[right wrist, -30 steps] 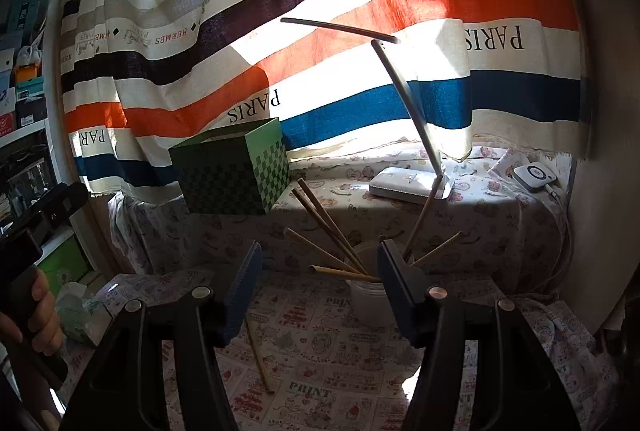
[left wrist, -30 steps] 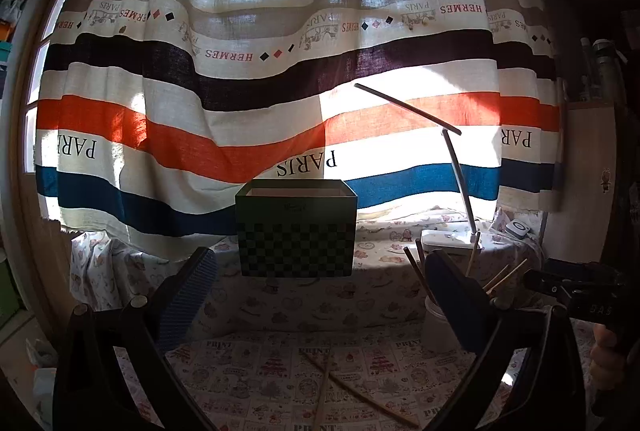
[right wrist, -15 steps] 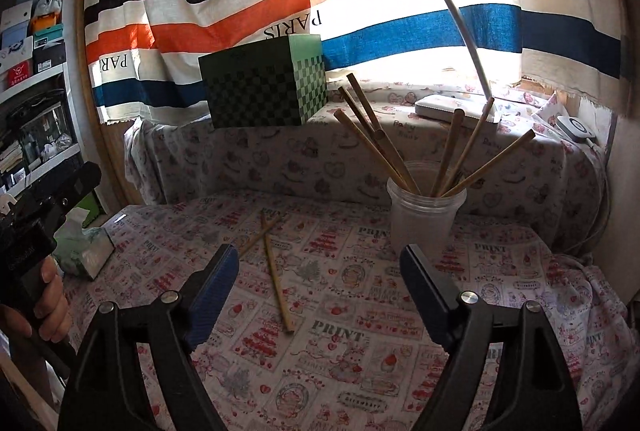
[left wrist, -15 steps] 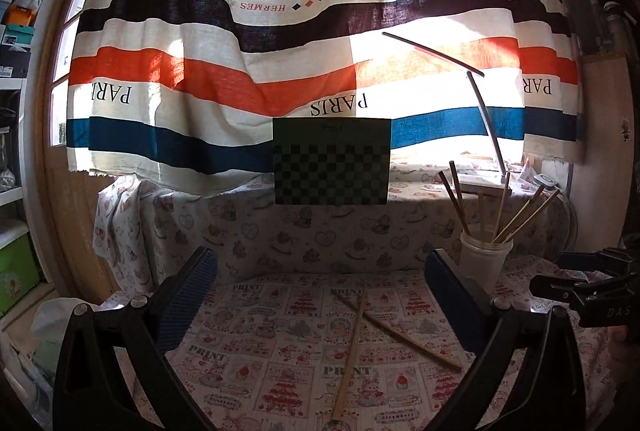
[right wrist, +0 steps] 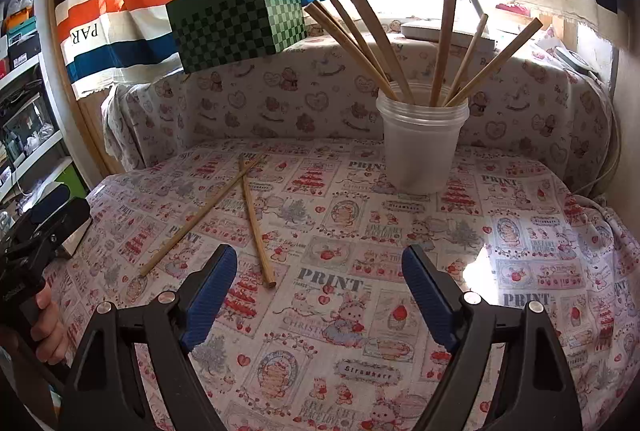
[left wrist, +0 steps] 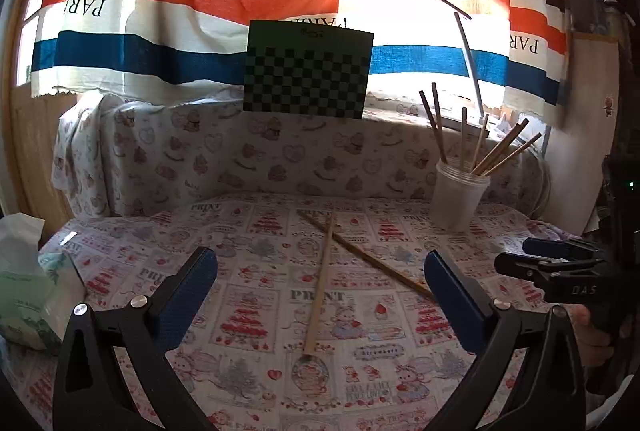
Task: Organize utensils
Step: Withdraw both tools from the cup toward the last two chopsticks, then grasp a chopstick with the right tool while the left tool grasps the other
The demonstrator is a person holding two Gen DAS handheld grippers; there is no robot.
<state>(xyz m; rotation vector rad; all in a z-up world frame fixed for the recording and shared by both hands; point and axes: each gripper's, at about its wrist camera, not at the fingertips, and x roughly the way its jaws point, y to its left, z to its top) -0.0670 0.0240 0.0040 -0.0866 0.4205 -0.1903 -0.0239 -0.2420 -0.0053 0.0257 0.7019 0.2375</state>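
Two wooden chopsticks lie crossed on the printed tablecloth: one (left wrist: pixel 320 287) (right wrist: pixel 200 219) and another (left wrist: pixel 364 255) (right wrist: pixel 256 227). A translucent plastic cup (left wrist: pixel 458 197) (right wrist: pixel 420 143) stands at the back right with several wooden chopsticks (right wrist: pixel 444 39) in it. My left gripper (left wrist: pixel 318 271) is open and empty, hovering above the crossed sticks. My right gripper (right wrist: pixel 318 271) is open and empty, above the cloth in front of the cup. The right gripper also shows at the right edge of the left wrist view (left wrist: pixel 560 263).
A green checkered box (left wrist: pixel 306 71) (right wrist: pixel 236 19) sits on the covered ledge behind, under a striped curtain. A desk lamp arm (left wrist: pixel 468 43) rises behind the cup. A tissue pack (left wrist: pixel 28 283) lies at the table's left edge. Shelves (right wrist: pixel 24 111) stand at far left.
Both grippers have tilted down and moved closer to the table; the chopsticks and cup now appear larger and lower in view. Both stay open and empty.
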